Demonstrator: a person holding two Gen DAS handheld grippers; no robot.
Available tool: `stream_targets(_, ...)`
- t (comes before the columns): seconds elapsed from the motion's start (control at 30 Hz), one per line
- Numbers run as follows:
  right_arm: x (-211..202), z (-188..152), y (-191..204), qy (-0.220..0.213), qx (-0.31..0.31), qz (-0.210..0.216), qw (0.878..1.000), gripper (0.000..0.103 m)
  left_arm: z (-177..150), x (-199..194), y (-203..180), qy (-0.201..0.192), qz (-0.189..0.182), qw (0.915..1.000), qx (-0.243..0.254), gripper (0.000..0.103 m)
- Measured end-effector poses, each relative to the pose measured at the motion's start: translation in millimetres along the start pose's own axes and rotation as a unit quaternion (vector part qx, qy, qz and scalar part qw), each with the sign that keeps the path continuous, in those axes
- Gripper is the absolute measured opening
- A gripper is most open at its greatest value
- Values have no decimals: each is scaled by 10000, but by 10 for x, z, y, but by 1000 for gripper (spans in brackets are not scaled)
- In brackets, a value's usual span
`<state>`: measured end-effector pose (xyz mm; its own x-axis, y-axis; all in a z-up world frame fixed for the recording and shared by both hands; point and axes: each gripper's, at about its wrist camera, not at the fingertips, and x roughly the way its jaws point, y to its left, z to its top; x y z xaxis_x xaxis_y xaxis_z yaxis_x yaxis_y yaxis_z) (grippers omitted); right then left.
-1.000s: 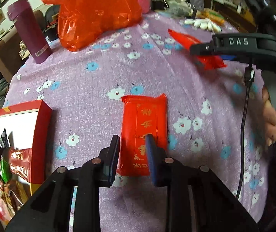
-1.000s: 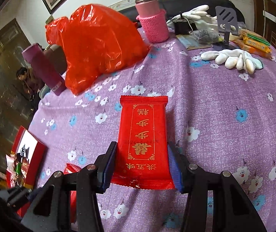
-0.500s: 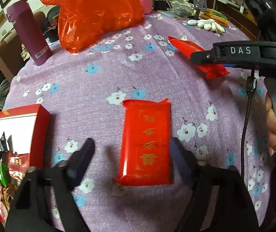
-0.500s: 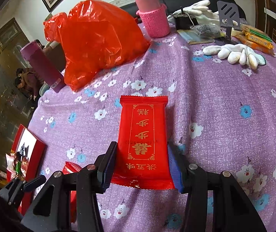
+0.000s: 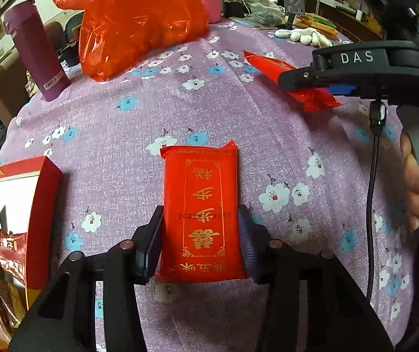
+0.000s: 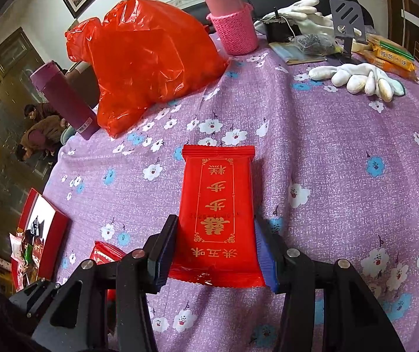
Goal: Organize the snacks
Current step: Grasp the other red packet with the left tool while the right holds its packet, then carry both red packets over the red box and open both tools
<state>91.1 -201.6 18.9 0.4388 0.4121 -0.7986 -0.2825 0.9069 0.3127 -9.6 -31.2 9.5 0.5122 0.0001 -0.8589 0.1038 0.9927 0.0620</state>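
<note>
Two red snack packets with gold characters are in play. My left gripper (image 5: 200,236) is shut on one red packet (image 5: 202,205), its fingers pressing both long sides, low over the purple flowered tablecloth. My right gripper (image 6: 215,248) is shut on the other red packet (image 6: 216,205) and holds it above the cloth; that gripper and its packet (image 5: 291,80) also show at the right of the left wrist view. A red box (image 5: 41,205) with several snacks inside sits at the table's left edge, also seen in the right wrist view (image 6: 49,234).
A red plastic bag (image 5: 139,20), a purple flask (image 5: 35,50) and a pink-sleeved bottle (image 6: 233,23) stand at the back. White gloves (image 6: 362,77), yellow packets (image 6: 391,55) and clutter lie back right. The table edge drops off left.
My left gripper went from nearly closed over the packet to wide open, then closed on the packet's sides. The right gripper kept holding its packet with little movement.
</note>
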Motion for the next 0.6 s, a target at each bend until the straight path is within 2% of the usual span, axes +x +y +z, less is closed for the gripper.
stream_targets(0.17,-9,-1,8,-11,-1,14,10000,51,-14,-19,51,-15,-125,9999,-118,45)
stream_targets(0.33,-12,1,0,2,34,91,10000,51,3,-154,104,-190,-278,9992,-212,45)
stream_targets(0.6,-104,6,23,-113,117,398,9991,51,35,-698,430,-869,-304,9946,-485,45)
